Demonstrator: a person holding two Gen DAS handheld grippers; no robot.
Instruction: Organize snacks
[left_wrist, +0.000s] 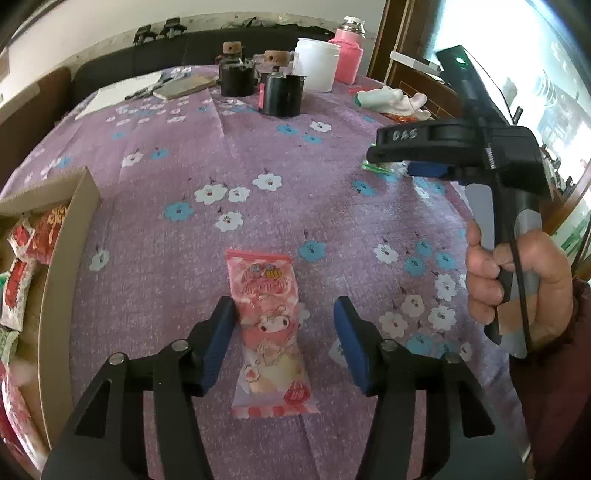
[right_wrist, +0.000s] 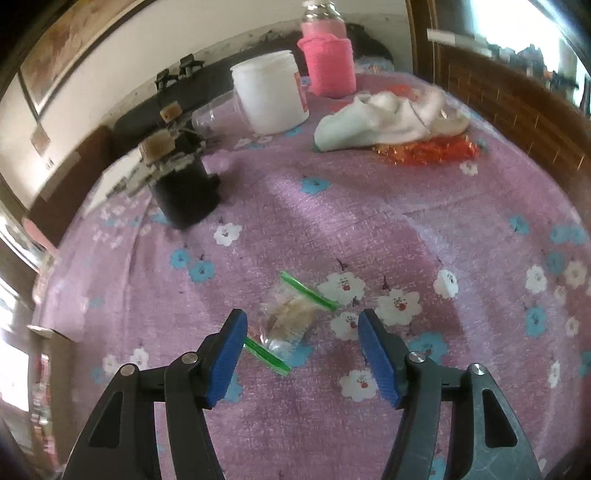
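Note:
A pink cartoon-printed snack packet (left_wrist: 271, 332) lies flat on the purple flowered tablecloth (left_wrist: 295, 184), between the blue pads of my left gripper (left_wrist: 284, 310). That gripper is open: its left pad is close to the packet's edge and its right pad stands well clear. A cardboard box (left_wrist: 62, 258) at the left edge holds several red, white and green packets (left_wrist: 22, 277). My right gripper (right_wrist: 302, 319) is open above a small clear packet with green end strips (right_wrist: 291, 317), which lies on the cloth untouched. A hand (left_wrist: 517, 288) holds the right gripper (left_wrist: 391, 162) at the right.
At the back of the table stand two black jars with cork stoppers (left_wrist: 236, 77) (left_wrist: 282, 92), a white tub (left_wrist: 317, 64) and a pink-sleeved bottle (left_wrist: 349, 55). A white cloth (right_wrist: 388, 122) lies over orange wrappers (right_wrist: 428, 149) at the far right. Papers (left_wrist: 125, 92) lie at the back left.

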